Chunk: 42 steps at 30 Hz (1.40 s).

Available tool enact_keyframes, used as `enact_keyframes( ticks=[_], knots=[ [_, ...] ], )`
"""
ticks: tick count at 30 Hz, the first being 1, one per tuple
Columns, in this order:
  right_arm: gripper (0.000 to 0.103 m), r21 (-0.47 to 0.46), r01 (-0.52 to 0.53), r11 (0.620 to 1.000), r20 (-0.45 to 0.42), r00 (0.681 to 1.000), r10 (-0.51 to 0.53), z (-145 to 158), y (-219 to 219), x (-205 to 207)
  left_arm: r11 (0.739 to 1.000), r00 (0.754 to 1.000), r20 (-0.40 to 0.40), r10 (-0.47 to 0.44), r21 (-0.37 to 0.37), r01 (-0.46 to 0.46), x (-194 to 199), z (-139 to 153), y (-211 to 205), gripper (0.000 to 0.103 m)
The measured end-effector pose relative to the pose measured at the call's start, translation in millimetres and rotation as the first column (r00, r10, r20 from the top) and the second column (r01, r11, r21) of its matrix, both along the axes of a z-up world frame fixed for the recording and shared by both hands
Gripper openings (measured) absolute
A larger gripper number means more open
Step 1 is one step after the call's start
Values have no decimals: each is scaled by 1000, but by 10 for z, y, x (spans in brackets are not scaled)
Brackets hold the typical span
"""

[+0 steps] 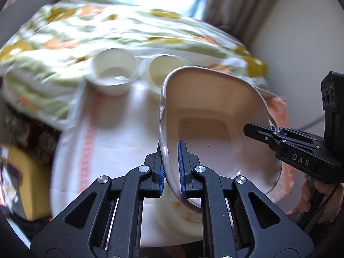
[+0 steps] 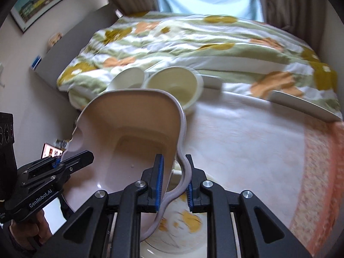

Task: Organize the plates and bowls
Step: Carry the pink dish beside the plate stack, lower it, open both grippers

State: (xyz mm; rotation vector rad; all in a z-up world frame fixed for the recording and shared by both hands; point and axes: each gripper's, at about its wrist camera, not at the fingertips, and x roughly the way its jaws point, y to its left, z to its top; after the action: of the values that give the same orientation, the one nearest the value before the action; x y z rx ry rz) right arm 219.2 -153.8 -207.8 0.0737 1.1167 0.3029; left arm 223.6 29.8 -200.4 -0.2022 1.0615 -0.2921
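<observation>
Progress looks partial: two white round bowls (image 1: 112, 73) sit side by side far left, while the pink square plastic dish (image 1: 215, 116) hangs tilted above a flowered plate (image 2: 185, 221), left gripper (image 1: 171, 167) and right gripper (image 2: 174, 182) pinching opposite rims. Only the right wrist view shows a white flat plate (image 2: 305, 105) far right.

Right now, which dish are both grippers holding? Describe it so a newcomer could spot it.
Start at the bed with the floral quilt; nearer the cameras, above the white cloth, hangs the pink plate. The left gripper and right gripper clamp opposite rims. Unlike the two round cream bowls behind it, it is squarish, shallow and tilted.
</observation>
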Motion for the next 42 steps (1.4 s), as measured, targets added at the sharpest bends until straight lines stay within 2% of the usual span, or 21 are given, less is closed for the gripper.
enact_keyframes(
  ticks=[6, 11, 16, 21, 26, 34, 37, 39, 40, 41, 42],
  knots=[
    [17, -11, 138, 990, 11, 990, -138, 47, -927, -402, 989, 988, -24, -151, -8, 151, -152, -35, -973, 9],
    [17, -62, 190, 980, -21, 981, -192, -147, -1607, -680, 970, 968, -62, -244, 0, 245, -377, -234, -1767, 9],
    [17, -69, 218, 974, -67, 973, -222, -428, -2075, -794, 960, 955, -104, -277, 20, 280, -522, -508, -2301, 9],
    [17, -69, 201, 977, -81, 975, -206, -593, -2388, -897, 960, 956, -116, -268, 50, 275, -600, -632, -2588, 9],
    [17, -57, 166, 984, -79, 982, -170, -715, -2554, -894, 964, 962, -125, -244, 79, 254, -633, -718, -2680, 9],
    [17, -50, 133, 990, -98, 986, -137, -806, -2621, -883, 959, 965, -122, -232, 138, 248, -625, -762, -2802, 9],
    [17, -57, 127, 990, -106, 986, -132, -799, -2616, -867, 948, 963, -128, -237, 187, 258, -627, -776, -2865, 9],
    [17, -59, 124, 991, -110, 985, -130, -791, -2618, -858, 940, 959, -143, -246, 204, 272, -631, -793, -2891, 16],
    [17, -57, 124, 991, -111, 985, -130, -787, -2626, -854, 939, 956, -151, -252, 203, 279, -635, -806, -2902, 35],
    [17, -47, 124, 991, -116, 985, -128, -788, -2634, -851, 938, 956, -149, -252, 204, 279, -634, -811, -2911, 67],
    [21, -40, 128, 991, -118, 984, -132, -788, -2642, -851, 939, 958, -135, -253, 204, 277, -646, -797, -2915, 84]
  ],
)
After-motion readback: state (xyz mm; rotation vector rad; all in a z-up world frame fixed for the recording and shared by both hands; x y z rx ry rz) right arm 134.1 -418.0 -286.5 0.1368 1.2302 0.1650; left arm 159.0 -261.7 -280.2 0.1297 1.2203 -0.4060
